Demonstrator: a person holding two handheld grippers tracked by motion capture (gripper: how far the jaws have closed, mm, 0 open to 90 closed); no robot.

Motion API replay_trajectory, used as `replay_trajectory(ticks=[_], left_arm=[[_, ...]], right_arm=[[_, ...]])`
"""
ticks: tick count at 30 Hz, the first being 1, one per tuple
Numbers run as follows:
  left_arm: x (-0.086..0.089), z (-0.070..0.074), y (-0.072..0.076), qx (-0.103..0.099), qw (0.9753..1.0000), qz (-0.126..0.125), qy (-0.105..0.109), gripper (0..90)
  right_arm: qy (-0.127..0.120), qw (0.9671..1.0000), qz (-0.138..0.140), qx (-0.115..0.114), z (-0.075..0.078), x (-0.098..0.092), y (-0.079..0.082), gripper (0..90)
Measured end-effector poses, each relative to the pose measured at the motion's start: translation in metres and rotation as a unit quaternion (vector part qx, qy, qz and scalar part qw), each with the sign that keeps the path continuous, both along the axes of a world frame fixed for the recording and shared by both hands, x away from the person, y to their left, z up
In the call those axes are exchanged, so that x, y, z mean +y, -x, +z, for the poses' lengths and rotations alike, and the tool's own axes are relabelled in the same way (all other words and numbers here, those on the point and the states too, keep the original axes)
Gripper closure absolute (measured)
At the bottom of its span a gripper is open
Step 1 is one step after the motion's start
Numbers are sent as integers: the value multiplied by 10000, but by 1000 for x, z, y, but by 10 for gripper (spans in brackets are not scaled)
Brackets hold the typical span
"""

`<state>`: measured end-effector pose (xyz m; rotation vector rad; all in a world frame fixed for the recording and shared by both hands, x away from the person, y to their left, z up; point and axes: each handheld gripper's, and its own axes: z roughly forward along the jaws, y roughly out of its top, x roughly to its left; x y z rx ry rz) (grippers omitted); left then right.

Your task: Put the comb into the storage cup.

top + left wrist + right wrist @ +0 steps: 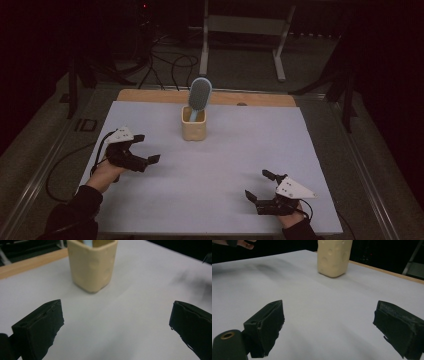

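Observation:
A cream square holder cup (193, 128) stands upright on the white table sheet (210, 165), near the back middle. A light blue hairbrush (199, 95) stands in it, bristle head up and leaning slightly right. My left gripper (146, 148) rests at the left of the sheet, open and empty, with the cup (92, 263) ahead of its jaws. My right gripper (259, 185) sits at the front right, open with nothing between its jaws. The cup (333, 256) appears far off in the right gripper view.
A wooden board edge (150, 95) runs along the back of the sheet. Behind the table stand a white metal frame (245, 30) and loose cables (165, 65) on the floor. A hand (244, 243) shows at the far left of the right gripper view.

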<state>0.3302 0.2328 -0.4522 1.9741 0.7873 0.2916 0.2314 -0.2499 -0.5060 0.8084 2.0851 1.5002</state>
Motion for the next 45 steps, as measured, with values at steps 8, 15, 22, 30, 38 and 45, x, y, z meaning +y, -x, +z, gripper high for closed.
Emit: replay_trajectory(ticks=[8, 15, 22, 30, 38, 45], left_arm=[[13, -11, 20, 9, 9999, 31, -134, 0], [26, -21, 38, 36, 9998, 107, -142, 0], [36, -31, 54, 46, 9997, 237, -67, 0], [49, -45, 69, 63, 9993, 381, -7, 0], [53, -54, 84, 86, 9989, 464, -44, 0], [54, -60, 96, 44, 9972, 720, -206, 0]], right_arm=[[11, 10000, -2, -16, 1, 1, 0, 92], [18, 10000, 10, -26, 1, 1, 0, 92], [19, 10000, 16, -17, 1, 2, 0, 93], [22, 10000, 29, 5, 0, 2, 0, 92], [24, 10000, 39, 6, 0, 2, 0, 93], [48, 10000, 51, 15, 0, 2, -1, 92]])
